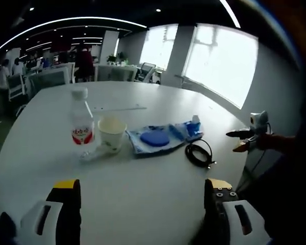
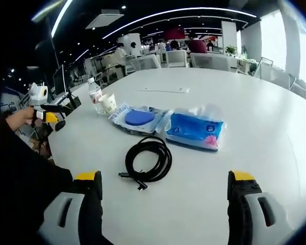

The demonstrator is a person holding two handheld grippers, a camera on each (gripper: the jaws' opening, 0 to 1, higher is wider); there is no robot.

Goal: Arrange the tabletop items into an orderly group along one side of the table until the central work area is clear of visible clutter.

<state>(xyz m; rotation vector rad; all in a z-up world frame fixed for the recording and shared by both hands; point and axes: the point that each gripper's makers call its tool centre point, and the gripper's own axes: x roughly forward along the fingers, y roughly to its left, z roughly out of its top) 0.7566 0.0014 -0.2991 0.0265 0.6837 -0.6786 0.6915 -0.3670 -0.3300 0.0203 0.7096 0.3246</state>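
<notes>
Standing at ten o'clock, clear plastic bottle [image 1: 82,121] shows an unreadable red label; coiled black cable [image 2: 148,161] lies ahead; both grippers' jaws apart.

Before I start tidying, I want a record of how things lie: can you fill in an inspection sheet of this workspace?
Surface: white table, large and rounded.
Job's things: water bottle upright beside paper cup; blue disc lying on a clear packet; blue tissue pack next to it.
Clutter: flat white strip farther back on the table.
Grippers: left gripper open, holding nothing; right gripper open, holding nothing. Both hang above the table edge.
Cables: black cable coiled, lying loose in front of the packs.
Surroundings: open office with chairs, ceiling light strips, bright windows, people far behind.
</notes>
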